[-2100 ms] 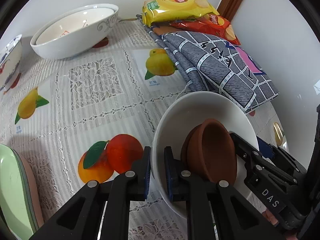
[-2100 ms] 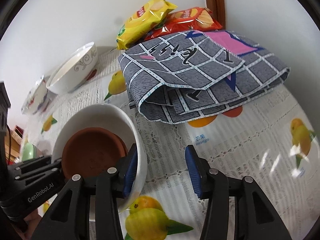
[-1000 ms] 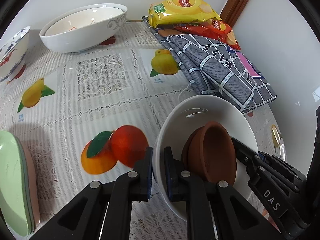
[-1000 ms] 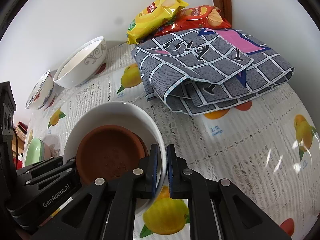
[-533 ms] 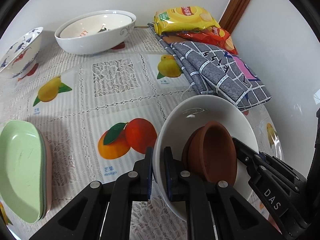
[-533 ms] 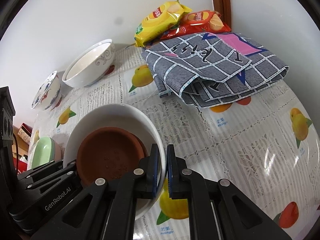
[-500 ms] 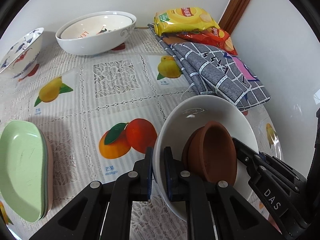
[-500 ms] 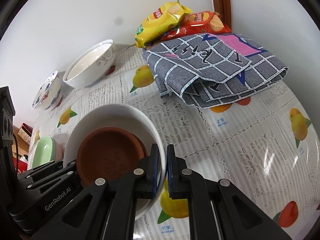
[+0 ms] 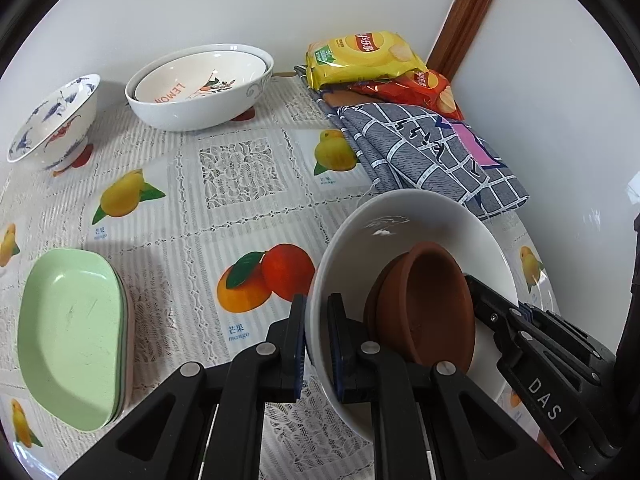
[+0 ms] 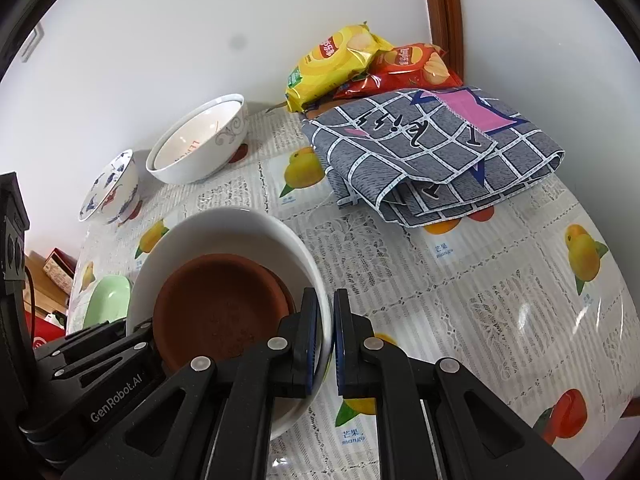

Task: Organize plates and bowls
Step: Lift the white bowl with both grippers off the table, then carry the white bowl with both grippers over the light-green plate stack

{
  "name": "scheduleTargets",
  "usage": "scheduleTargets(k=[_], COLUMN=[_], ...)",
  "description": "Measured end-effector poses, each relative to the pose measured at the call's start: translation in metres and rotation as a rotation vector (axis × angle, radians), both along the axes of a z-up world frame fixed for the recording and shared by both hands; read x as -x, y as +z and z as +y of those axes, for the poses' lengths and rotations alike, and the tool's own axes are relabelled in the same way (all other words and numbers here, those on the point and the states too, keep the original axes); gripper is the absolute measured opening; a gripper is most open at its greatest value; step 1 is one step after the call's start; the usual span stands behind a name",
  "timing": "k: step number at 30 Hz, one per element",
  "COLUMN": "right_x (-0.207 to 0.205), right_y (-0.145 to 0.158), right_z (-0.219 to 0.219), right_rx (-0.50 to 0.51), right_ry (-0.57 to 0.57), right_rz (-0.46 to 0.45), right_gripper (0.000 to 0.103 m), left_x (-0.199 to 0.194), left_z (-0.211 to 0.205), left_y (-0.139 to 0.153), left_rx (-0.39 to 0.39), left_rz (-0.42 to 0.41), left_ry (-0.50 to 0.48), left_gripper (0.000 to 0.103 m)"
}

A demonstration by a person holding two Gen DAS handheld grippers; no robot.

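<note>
Both tongs are clamped narrow on the rim of the same white bowl [image 9: 404,216]: the left gripper [image 9: 317,338] pinches its left edge, one finger inside the wall and one outside, and the right gripper [image 10: 325,334] pinches the opposite edge the same way. The bowl hangs between them above the table [image 9: 240,216], tilted in the left view, near the table's right side and just in front of the folded grey checked cloth [image 10: 440,152]. Inside it sit stacked brown clay dishes [image 10: 220,312], leaning against the wall of the bowl on the right gripper's side. The table wears a lace-patterned cover printed with mangoes and oranges. Along its far edge, by the wall, stands a large white bowl [image 9: 200,108] with a smaller bowl nested in it, lettering showing inside. Further left along that edge is a white bowl painted in blue and red [image 9: 52,120]. At the far right corner, a yellow crisp packet [image 9: 360,58] lies over a red crisp packet [image 9: 424,90], both partly resting on the cloth, with a brown wooden door frame [image 9: 468,16] rising behind them. At the table's left edge lies a stack of shallow plates, the top one pale green [image 9: 72,332], with a pink rim just visible beneath. Both grippers are black with blue pads.
</note>
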State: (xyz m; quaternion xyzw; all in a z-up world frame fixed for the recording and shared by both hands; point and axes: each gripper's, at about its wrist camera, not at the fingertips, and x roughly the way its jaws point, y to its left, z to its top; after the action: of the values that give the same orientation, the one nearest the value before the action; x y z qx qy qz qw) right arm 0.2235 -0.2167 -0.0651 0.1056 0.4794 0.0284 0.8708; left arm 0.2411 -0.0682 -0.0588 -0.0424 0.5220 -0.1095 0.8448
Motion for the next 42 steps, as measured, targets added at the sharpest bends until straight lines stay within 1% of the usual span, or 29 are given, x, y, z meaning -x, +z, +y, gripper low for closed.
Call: scheduleTargets(k=[6,9,12,24,31,42], right_x=[0.004,0.006,0.008,0.009,0.009,0.007], right_y=[0.001,0.0,0.001,0.019,0.029,0.035], right_z=[0.002,0.002,0.002,0.007,0.017,0.039], right_rx=[-0.007,-0.011,-0.019,-0.018,-0.024,-0.025], right_ry=[-0.007,-0.006,-0.009,-0.005,0.007,0.029], right_rz=[0.001,0.003,0.002,-0.025,-0.041,-0.054], right_gripper=[0.008,0.008,0.008,0.008,0.008,0.008], left_x=[0.003,0.006,0.007,0.011,0.014,0.017], left_z=[0.002,0.001,0.001,0.01,0.02,0.045], left_y=[-0.001,0.001,0.003,0.018,0.028,0.033], left_rx=[0.003,-0.014,-0.013,0.015,0.01,0.02], left_rz=[0.011,0.005,0.001,-0.019,-0.035,-0.042], left_ry=[-0.006,-0.017,-0.012,0.01,0.024,0.054], left_gripper=[0.011,0.011,0.011,0.011,0.011,0.011])
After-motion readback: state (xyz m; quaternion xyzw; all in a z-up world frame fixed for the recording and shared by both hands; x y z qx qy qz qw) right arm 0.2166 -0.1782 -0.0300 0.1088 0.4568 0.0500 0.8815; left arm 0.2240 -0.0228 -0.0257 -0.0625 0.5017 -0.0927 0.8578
